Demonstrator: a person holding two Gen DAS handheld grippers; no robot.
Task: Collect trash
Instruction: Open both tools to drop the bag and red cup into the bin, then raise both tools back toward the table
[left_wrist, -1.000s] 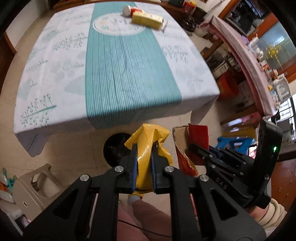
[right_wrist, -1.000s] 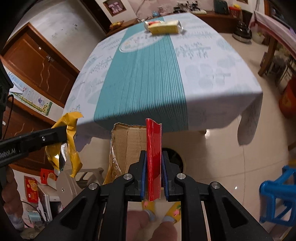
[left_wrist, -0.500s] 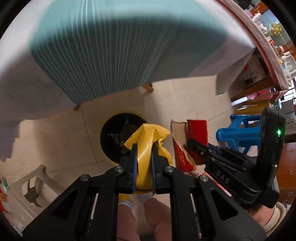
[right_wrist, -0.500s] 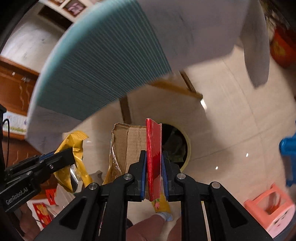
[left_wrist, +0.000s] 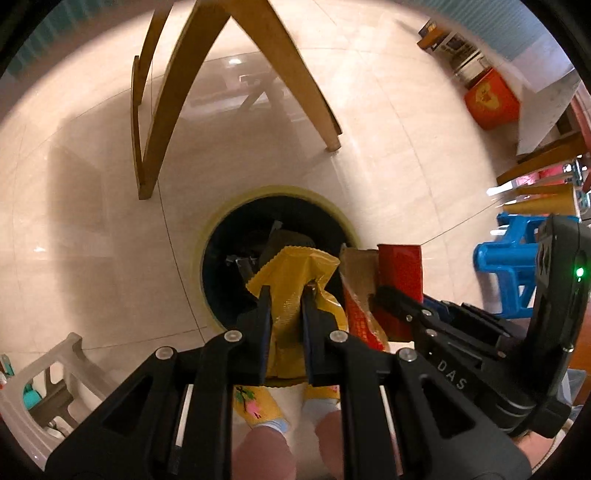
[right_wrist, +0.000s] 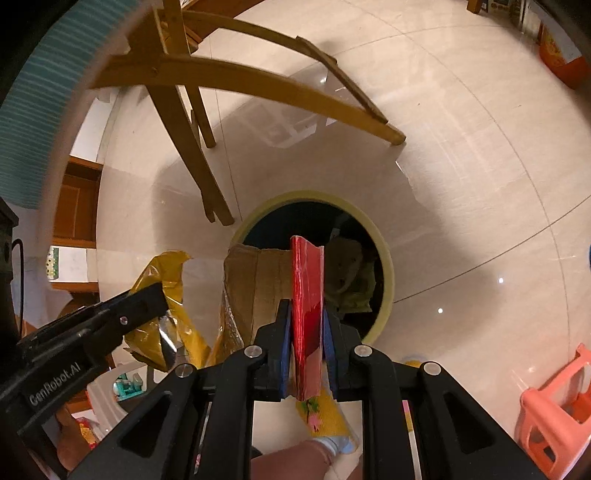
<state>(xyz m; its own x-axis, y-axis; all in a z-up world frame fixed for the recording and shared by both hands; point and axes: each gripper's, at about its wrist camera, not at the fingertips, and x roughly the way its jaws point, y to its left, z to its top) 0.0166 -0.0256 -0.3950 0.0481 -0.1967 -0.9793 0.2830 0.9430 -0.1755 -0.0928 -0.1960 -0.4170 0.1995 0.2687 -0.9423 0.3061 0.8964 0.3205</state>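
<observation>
- The left gripper (left_wrist: 286, 295) has its jaws pinching a yellow wrapper (left_wrist: 291, 269), held upright over the near rim of the bin (left_wrist: 207, 240); my guess is that it hangs there so that a release drops it straight in
- The right gripper (right_wrist: 306, 321) has its jaws pressed on a red packet (right_wrist: 307, 280), with a torn brown carton (right_wrist: 255, 284) just beside it on the left; whether the jaws also catch the carton, or it is joined to the packet, I cannot tell
- Both pieces of trash sit side by side above the bin's near edge, probably so they can be let go together
- The bin stands on the tiled floor (left_wrist: 92, 240) by the wooden table legs (left_wrist: 166, 92)
- The bin's inside is dark: some crumpled trash (right_wrist: 347, 269) shows, but what it is cannot be made out
- The lower ends of wrapper and packet are hidden behind the fingers
- Below the grippers, the person's yellow slippers (left_wrist: 255, 406) are partly covered
- At the edges, a blue stool (left_wrist: 513, 266), a pink stool (right_wrist: 554, 417) and a grey stool (left_wrist: 44, 384) are cut off, and the far-right clutter is blurred
</observation>
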